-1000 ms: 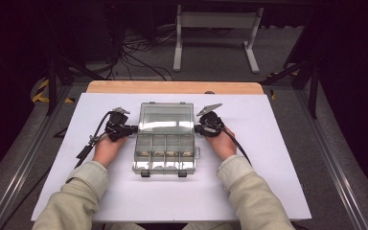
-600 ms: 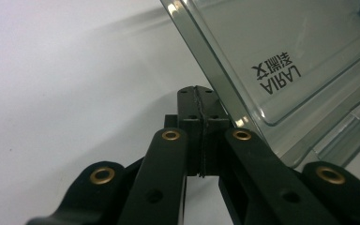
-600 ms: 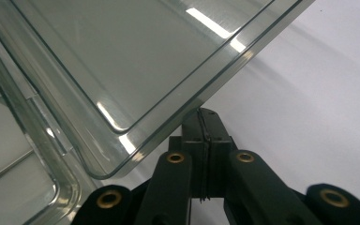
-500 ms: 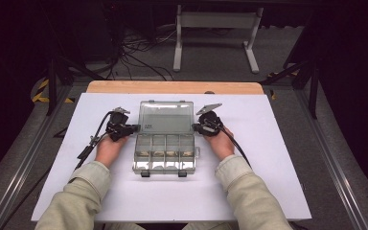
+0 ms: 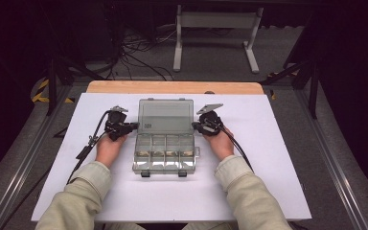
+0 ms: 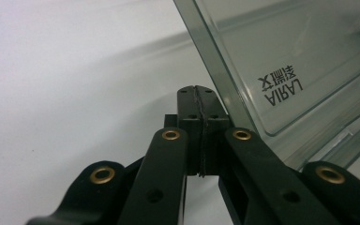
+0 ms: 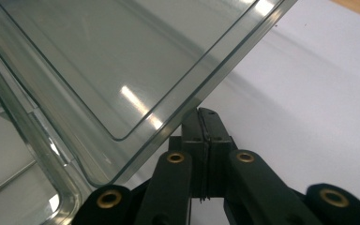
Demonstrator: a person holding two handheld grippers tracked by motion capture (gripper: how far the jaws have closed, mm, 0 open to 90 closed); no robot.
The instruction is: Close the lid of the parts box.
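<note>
Item: clear plastic compartment box [image 5: 165, 143], at the middle of the white table top [image 5: 268, 158], latches toward my near side. Its lid [image 5: 165, 116] is swung up and stands on the far side, raised at an angle. The tray part lies near me and is split into a row of small compartments with small brownish contents, too small to make out. In the left gripper view the lid [image 6: 286, 70] carries printed lettering seen upside down; in the right gripper view the lid [image 7: 122, 70] reads as a smooth tinted pane with a raised border.

Item: my left gripper [image 5: 133, 126], at the lid's left edge. Jaws pressed together with nothing between them; in its own view the closed tip [image 6: 198, 91] sits just beside the lid's edge. Whether it touches, I cannot tell.

Item: my right gripper [image 5: 195, 126], at the lid's right edge. Jaws likewise closed flat on each other and empty; its tip [image 7: 202, 115] is right under the lid's rim, apparently in contact.

Item: my hands, left hand [image 5: 108, 147] and right hand [image 5: 220, 143], resting on the table either side of the box, pale sleeves behind them.

Item: wooden strip [image 5: 172, 87] along the table's far edge. Beyond it, a white stand [image 5: 215, 28] and loose cables [image 5: 139, 62] on the grey floor.
</note>
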